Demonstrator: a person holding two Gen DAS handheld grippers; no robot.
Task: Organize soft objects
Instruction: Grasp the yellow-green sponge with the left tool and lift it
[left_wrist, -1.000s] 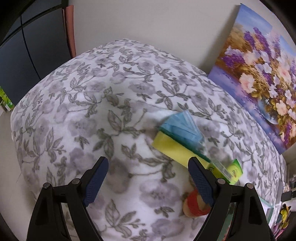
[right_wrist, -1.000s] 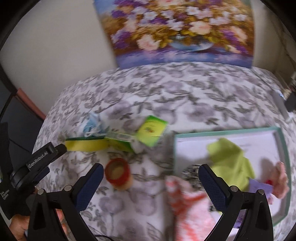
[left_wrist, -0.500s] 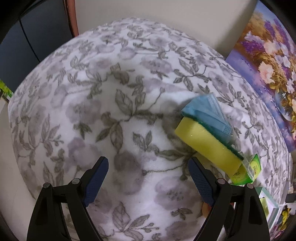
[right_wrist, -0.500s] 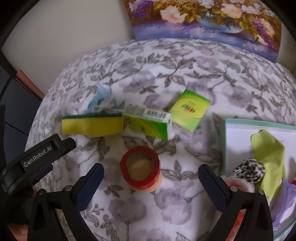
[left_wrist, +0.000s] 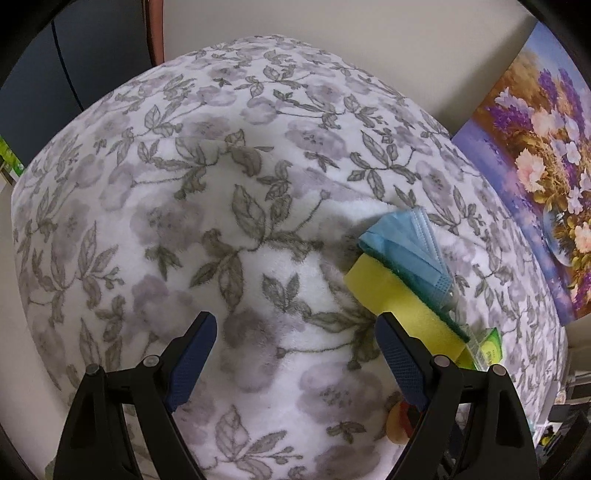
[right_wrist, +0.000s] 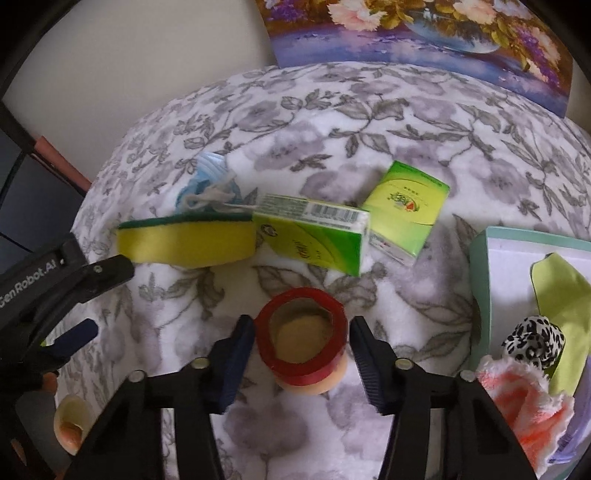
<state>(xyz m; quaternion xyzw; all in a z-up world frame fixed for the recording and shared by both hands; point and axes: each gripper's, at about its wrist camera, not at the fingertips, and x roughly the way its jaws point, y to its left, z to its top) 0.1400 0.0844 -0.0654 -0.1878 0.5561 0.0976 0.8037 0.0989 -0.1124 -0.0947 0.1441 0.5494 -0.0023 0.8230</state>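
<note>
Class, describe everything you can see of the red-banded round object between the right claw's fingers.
The red-banded round object is a short peach cylinder, seemingly foam, wrapped in glossy red tape around its upper rim. It stands upright on the floral blanket, near the green tissue packs. The right claw straddles it, jaws closing, the pads not visibly pressing yet.

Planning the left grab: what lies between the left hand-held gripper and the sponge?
Only bare floral blanket; left hand-held gripper, sponge, left wrist view.
</note>
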